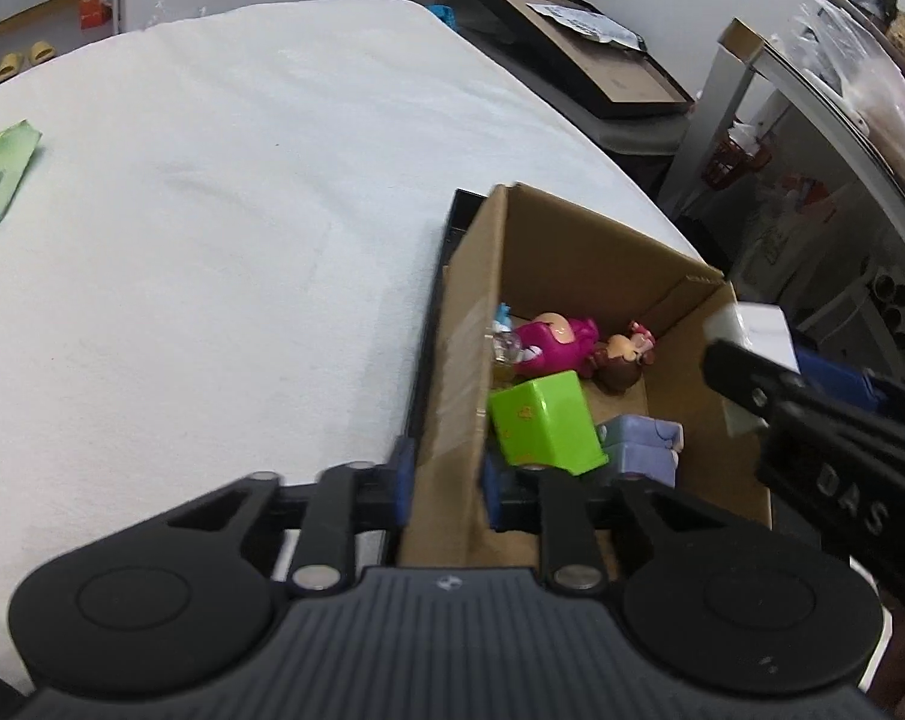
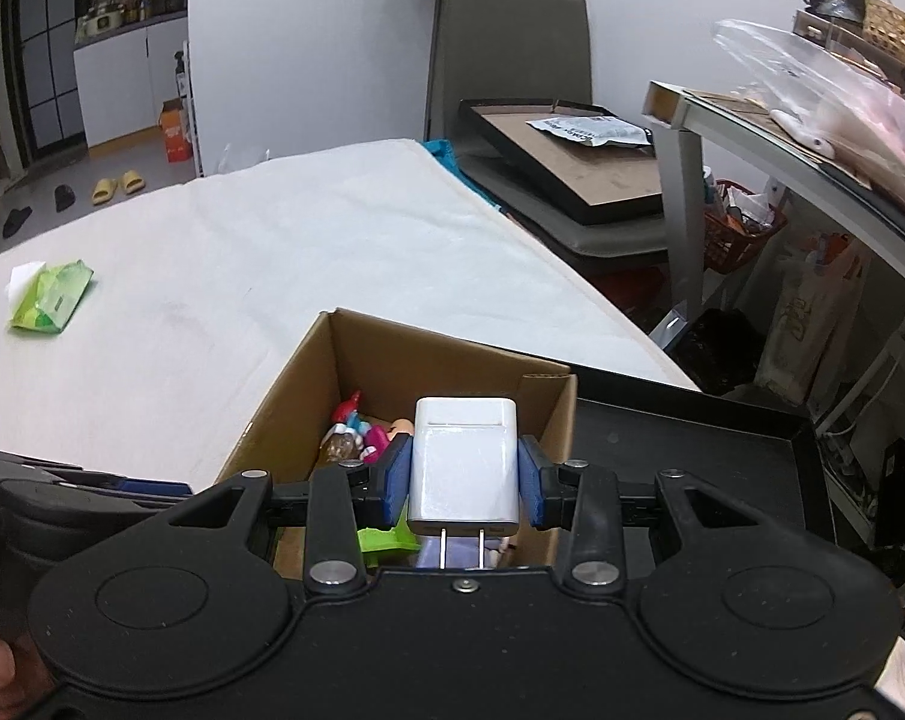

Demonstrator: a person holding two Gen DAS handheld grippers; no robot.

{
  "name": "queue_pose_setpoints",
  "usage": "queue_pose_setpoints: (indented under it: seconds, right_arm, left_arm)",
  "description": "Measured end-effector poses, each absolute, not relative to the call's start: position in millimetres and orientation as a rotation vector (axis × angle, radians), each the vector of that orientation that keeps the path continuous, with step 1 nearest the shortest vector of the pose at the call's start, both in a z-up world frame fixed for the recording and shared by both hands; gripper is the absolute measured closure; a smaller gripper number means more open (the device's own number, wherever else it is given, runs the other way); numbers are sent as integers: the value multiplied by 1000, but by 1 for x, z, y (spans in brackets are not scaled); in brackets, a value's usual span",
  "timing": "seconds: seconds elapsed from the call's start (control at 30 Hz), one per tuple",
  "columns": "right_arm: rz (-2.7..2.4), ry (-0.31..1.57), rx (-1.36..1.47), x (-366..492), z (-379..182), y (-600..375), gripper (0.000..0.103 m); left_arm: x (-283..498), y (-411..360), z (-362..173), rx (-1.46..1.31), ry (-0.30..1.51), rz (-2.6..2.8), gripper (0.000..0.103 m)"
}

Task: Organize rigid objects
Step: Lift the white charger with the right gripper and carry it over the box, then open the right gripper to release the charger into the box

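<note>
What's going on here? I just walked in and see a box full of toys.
A person is sorting small objects into a cardboard box using two handheld grippers. The right gripper is shut on a white charger, holding it above the open box with its prongs pointing back toward the camera. The left gripper clamps the box's near-left wall. Already inside lie a green block, a pink toy figure and other small toys. A green packet sits on the table.

My right gripper (image 2: 463,487) clamps a white plastic plug-in charger (image 2: 464,468) between its blue pads (image 2: 396,480), above the open brown cardboard box (image 2: 284,396) holding small toys.
</note>
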State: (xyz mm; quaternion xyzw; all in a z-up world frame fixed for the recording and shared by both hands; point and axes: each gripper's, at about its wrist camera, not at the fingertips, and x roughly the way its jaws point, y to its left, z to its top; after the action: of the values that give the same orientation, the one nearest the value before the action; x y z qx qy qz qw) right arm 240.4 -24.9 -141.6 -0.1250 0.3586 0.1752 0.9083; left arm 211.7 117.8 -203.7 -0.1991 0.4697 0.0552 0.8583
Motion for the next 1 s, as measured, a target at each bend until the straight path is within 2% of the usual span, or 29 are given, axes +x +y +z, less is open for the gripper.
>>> queue_pose_setpoints:
  seconds: [0.37, 0.4, 0.43, 0.47, 0.67, 0.8, 1.0]
  right_arm:
    - [364, 744, -276, 247, -141, -8, 66]
    - [365, 740, -286, 247, -140, -7, 57]
    - [362, 737, -298, 247, -139, -6, 44]
    - [364, 725, -304, 247, -137, -6, 40]
    - [318, 710, -281, 249, -125, -25, 38]
    - [265, 708, -246, 249, -121, -39, 23]
    - [247, 713, -218, 240, -117, -50, 13]
  left_arm:
    - [209, 120, -205, -457, 974, 105, 89]
    - [209, 121, -205, -464, 971, 102, 89]
    - [209, 121, -204, -460, 971, 105, 89]
    - [209, 122, -205, -465, 974, 105, 89]
    - [210, 120, -203, -445, 977, 105, 89]
    - [213, 117, -202, -432, 994, 106, 89]
    - [211, 111, -190, -372, 1007, 122, 86]
